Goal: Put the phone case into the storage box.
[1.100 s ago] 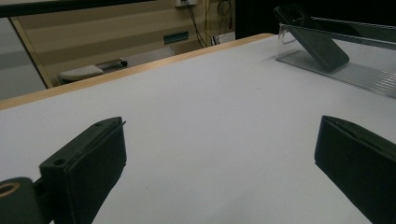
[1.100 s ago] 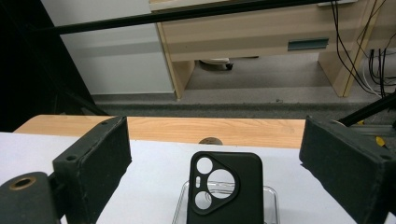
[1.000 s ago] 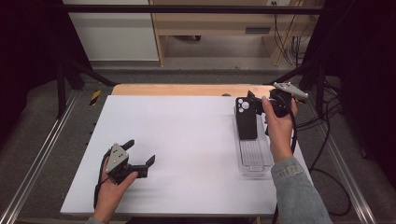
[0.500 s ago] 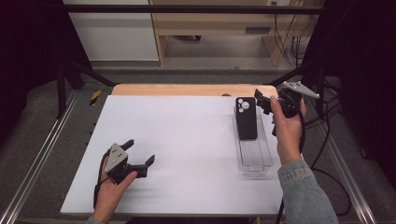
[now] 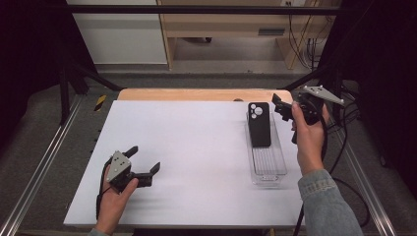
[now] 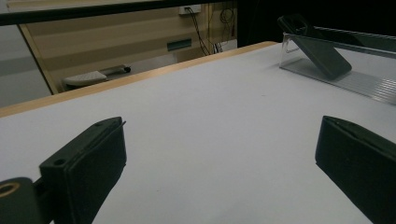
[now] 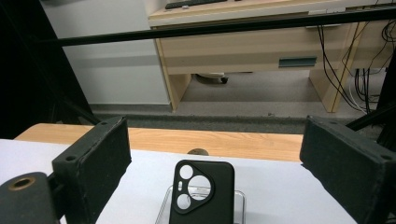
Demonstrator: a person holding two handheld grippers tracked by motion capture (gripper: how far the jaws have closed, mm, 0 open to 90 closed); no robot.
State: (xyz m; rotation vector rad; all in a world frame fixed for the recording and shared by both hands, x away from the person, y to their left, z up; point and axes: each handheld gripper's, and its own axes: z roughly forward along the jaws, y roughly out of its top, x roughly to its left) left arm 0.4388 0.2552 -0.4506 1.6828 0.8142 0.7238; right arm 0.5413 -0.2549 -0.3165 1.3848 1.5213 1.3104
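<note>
Inside clear tray [image 5: 268,167], phone case [image 5: 259,125] lengthwise, camera-end far, propped; both grippers' jaws apart, empty.

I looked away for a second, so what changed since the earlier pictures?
The right gripper, jaws open and empty, drew back rightward from the phone case, leaving it propped in the clear tray. The left gripper stayed open on the table.

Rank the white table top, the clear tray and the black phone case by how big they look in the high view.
1. White table top, by far the largest.
2. Clear tray.
3. Black phone case, leaning in the tray and shorter than it.
</note>
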